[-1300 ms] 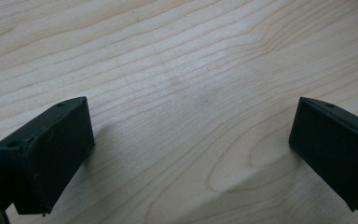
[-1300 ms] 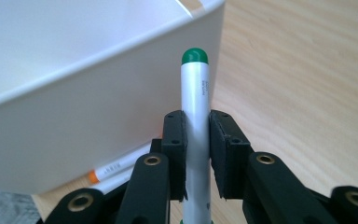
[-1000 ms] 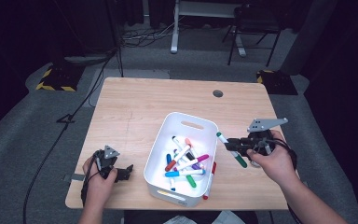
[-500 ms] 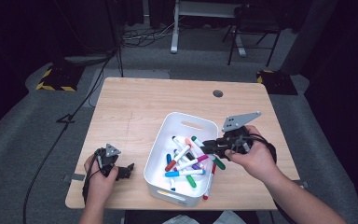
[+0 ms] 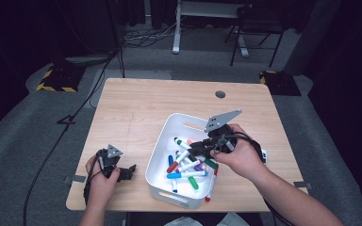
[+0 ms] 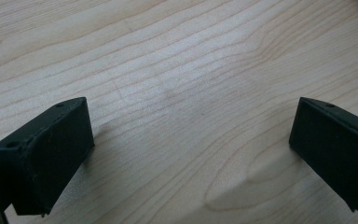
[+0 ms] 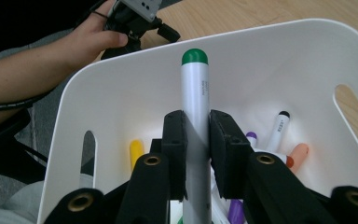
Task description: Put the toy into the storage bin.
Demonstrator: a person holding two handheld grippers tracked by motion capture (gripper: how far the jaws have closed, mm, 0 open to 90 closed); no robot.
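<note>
Gripping a green-capped marker [image 7: 195, 116] between its black jaws, the right gripper [image 7: 196, 140] hangs over the white bin [image 7: 121, 93], with the pen's white barrel clamped tight on both sides and its green cap pointing toward the bin's far wall. In the high view the same right gripper [image 5: 199, 147] sits above the bin's right half, the person's right hand [image 5: 240, 157] wrapped around its body just past the bin's right rim. Below the held marker, down on the bin floor, lie loose markers [image 5: 186, 167] in a jumble of red, blue, green and purple caps; the right gripper view catches a yellow one [image 7: 136, 151] to the left of the jaws and an orange one [image 7: 298, 154] to the right.

Left of the bin [image 5: 160, 165], well apart from it, the left gripper [image 5: 129, 170] rests low on the wooden table [image 5: 146, 108] near the front edge, held in the left hand [image 5: 101, 181]. Its jaws stand wide apart with bare wood grain [image 6: 186, 116] between them, grasping nothing.

Beyond the bin, the table holds a small round grommet [image 5: 220, 94] near its far edge.
</note>
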